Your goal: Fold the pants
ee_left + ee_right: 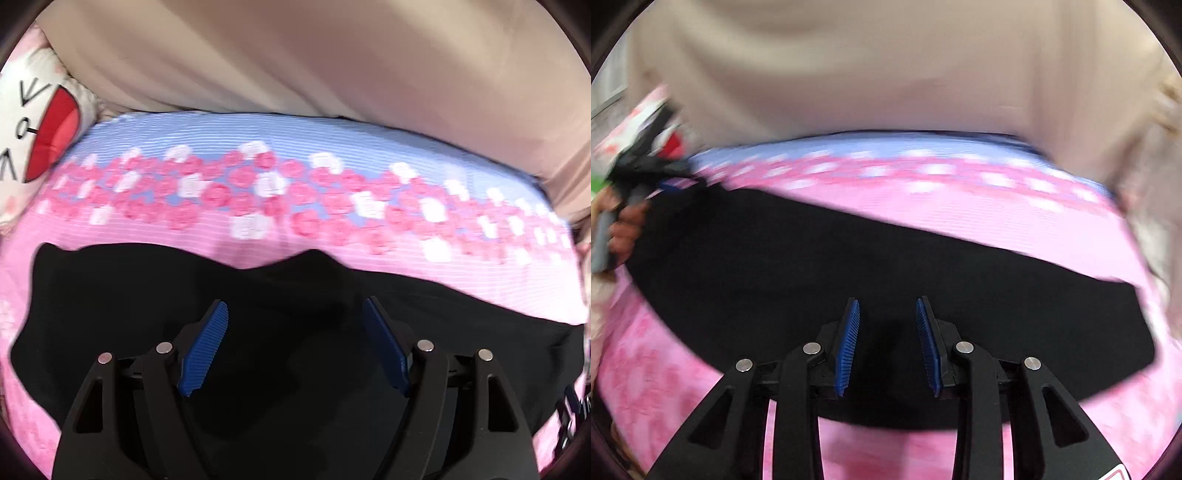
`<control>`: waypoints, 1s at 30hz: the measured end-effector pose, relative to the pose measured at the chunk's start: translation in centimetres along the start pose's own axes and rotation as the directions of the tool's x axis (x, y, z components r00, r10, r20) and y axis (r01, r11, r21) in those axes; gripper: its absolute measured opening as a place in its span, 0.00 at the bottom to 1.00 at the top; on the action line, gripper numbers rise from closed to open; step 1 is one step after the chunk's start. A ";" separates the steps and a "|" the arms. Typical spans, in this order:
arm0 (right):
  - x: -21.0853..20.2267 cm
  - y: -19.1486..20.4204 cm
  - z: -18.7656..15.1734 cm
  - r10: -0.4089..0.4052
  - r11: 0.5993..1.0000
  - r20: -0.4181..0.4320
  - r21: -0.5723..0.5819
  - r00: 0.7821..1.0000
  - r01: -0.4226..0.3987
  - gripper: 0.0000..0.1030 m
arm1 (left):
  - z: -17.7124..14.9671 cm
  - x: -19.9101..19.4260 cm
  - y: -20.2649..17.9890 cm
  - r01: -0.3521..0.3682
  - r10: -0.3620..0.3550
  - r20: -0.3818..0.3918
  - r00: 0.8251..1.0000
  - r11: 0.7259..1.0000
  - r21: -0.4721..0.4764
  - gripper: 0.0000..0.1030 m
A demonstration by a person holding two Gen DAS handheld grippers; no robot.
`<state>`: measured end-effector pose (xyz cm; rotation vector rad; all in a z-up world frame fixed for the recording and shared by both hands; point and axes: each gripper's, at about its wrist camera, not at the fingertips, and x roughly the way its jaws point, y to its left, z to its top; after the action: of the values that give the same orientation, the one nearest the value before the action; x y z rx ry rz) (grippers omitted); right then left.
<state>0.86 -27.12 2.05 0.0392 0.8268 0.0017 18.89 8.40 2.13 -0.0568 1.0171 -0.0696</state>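
Black pants (pixel 129 295) lie flat on a pink flowered bedcover (pixel 258 192). In the left wrist view my left gripper (pixel 295 306) hovers over the cloth with its blue pads (pixel 207 343) wide apart and nothing between them. In the right wrist view the pants (pixel 849 258) stretch as a long dark band from left to right. My right gripper (pixel 887 302) stands over their near edge, its jaws partly apart with no cloth pinched. At the far left of that view a hand (pixel 624 229) holds the blurred left gripper (pixel 646 166) at the pants' end.
A white plush cushion (pixel 33 125) with a red mouth lies at the bed's left far corner. Beige cloth (pixel 295 55) rises behind the far edge of the bedcover (pixel 960 206). The pink cover extends in front of the pants.
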 end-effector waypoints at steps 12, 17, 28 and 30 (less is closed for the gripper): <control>-1.3 -18.6 -0.7 -0.252 0.934 -0.046 0.250 0.967 0.255 0.45 | -0.2 3.6 -3.4 -0.100 0.100 -0.063 0.993 0.995 0.007 0.31; 2.6 -22.0 0.1 -0.203 0.930 -0.107 0.289 0.973 0.226 0.48 | 0.8 3.6 -2.6 -0.115 0.113 -0.056 0.992 0.993 -0.028 0.04; 0.1 -21.4 3.7 -0.330 0.921 0.029 0.230 0.944 0.315 0.08 | 5.7 2.8 -4.5 -0.260 0.257 0.098 0.961 0.966 0.017 0.02; 2.1 -22.2 2.7 -0.336 0.919 -0.034 0.208 0.941 0.336 0.10 | 5.9 4.5 -4.6 -0.261 0.258 0.063 0.964 0.965 0.033 0.03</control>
<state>3.99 -49.36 1.53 0.0970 0.8205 -0.4119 26.09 3.55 1.78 0.1121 0.9567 0.1497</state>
